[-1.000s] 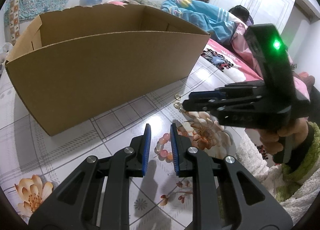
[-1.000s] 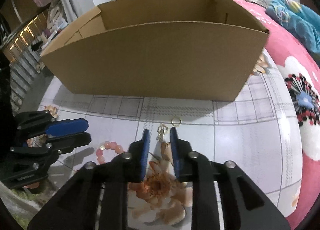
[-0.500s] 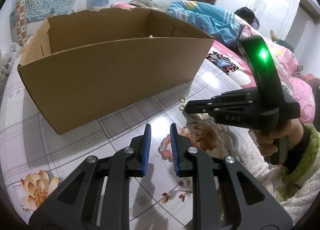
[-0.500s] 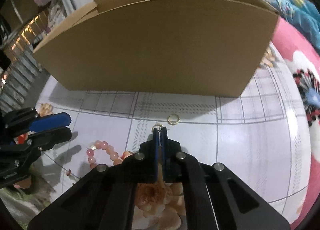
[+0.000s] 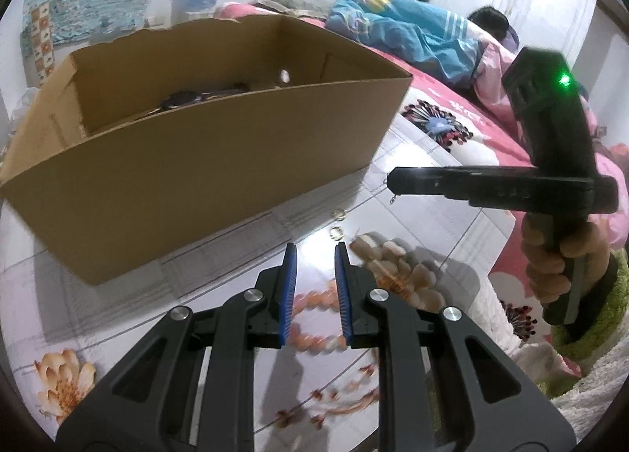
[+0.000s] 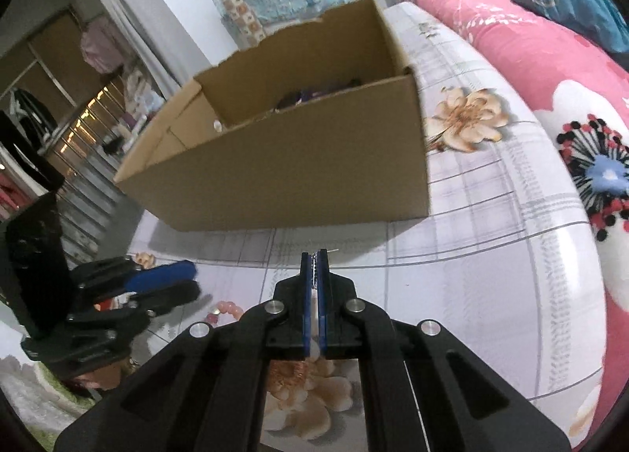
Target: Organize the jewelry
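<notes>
Right gripper is clamped tight on a tiny, light, slippery earring, left gripper hangs part-open over the loose bead bracelet, best pinched across the beads.

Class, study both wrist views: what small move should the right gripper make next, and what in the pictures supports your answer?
Probably carry on toward the open cardboard box and over its rim. The right gripper is shut on a small earring, lifted off the bedsheet, and the box already holds dark items.
</notes>
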The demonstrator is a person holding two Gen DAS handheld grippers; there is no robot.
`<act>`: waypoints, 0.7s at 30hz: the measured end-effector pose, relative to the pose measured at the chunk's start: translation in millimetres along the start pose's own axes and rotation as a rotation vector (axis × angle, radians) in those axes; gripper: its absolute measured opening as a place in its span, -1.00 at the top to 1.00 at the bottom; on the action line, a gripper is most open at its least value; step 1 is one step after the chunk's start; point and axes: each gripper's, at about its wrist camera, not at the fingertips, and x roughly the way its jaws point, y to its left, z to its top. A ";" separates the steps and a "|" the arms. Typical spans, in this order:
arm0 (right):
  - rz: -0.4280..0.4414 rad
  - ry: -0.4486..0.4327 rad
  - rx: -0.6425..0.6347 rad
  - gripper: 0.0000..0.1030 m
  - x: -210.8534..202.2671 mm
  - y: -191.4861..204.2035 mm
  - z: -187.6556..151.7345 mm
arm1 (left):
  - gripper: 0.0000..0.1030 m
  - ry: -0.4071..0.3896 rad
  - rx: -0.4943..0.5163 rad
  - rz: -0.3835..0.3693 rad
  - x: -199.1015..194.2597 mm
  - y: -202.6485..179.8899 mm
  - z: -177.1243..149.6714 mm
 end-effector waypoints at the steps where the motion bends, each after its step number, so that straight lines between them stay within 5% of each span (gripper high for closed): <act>1: 0.017 -0.011 0.002 0.95 -3.7 -3.5 -0.8 | 0.65 0.010 0.012 0.001 4.7 -4.9 3.2; 21: 0.169 -0.046 0.071 0.94 -12.5 -53.8 -21.5 | 0.65 0.171 0.074 0.165 73.0 -40.4 18.6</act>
